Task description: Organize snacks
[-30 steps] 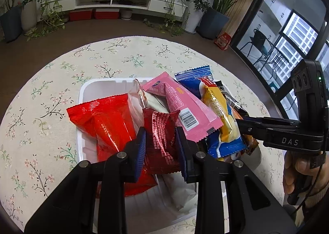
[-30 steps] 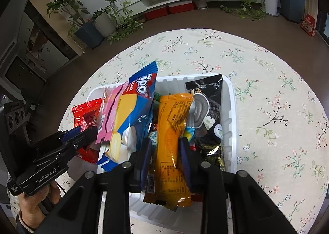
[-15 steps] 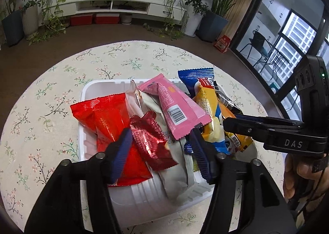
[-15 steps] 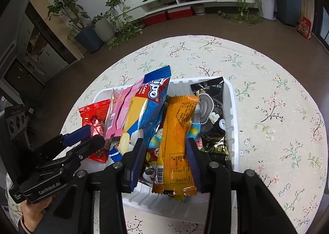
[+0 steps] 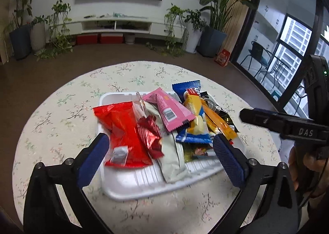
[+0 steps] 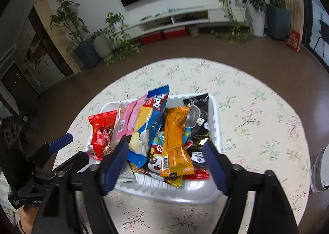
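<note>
A white tray (image 5: 131, 180) (image 6: 214, 110) on the round floral table holds several snack packets: a big red one (image 5: 121, 129), a small dark red foil one (image 5: 149, 133), a pink one (image 5: 168, 110), a blue and yellow one (image 6: 148, 123), an orange one (image 6: 176, 135) and a black one (image 6: 200, 114). My left gripper (image 5: 160, 149) is open and empty, raised above the tray's near edge. My right gripper (image 6: 166, 158) is open and empty, above the tray's near side. Each gripper shows in the other's view, the right gripper (image 5: 283, 125) and the left gripper (image 6: 61, 151).
The table with its floral cloth (image 5: 61, 110) stands in a living room with a TV shelf and potted plants behind. A white cylindrical container (image 6: 320, 168) stands at the table's right edge in the right wrist view.
Both grippers opened, letting go of the dark red foil packet and the orange packet, and pulled back and up from the tray. The packets lie in the tray.
</note>
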`<state>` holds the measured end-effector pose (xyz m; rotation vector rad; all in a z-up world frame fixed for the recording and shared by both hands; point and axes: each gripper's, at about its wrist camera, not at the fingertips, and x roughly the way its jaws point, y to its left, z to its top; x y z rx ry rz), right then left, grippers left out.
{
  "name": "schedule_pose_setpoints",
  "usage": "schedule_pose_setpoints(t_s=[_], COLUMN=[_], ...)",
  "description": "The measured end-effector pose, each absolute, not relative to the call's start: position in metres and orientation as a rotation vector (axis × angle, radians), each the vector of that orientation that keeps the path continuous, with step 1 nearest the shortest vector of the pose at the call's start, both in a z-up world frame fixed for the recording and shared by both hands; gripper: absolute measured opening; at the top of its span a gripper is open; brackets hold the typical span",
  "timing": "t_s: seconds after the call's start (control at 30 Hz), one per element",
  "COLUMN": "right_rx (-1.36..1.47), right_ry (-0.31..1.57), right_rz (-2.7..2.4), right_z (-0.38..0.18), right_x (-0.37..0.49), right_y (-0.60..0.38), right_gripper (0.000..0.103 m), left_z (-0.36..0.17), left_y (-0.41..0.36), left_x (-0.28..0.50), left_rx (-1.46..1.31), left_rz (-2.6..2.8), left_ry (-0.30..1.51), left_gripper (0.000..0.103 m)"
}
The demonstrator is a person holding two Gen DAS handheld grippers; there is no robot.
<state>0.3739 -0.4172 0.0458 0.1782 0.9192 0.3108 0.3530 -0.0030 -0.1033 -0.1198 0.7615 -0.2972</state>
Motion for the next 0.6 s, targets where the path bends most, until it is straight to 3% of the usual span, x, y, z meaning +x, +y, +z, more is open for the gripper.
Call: schedule_pose_setpoints(t_s=[0.1,0.4,0.6], right_rx=[0.179,0.270,0.216], right_ry=[0.820,0.812,0.736], right_rz=[0.271,0.194,0.157], right_z=[0.057,0.054,0.075], right_x=[0.339,0.254,0.207], right_y=[-0.430,-0.456,-0.451], right_gripper=[0.103,0.103,0.103], left_z=[-0.098,-0.071,-0.055], left_y=[-0.002,-0.034,-0.038], left_x=[0.318,0.194,0.150], left_rx=[-0.134,0.069,0.028], left_rz=[-0.285,-0.053,0.045], left_ry=[0.700,0.545,0.531], left_gripper=[0.102,0.102,0.102])
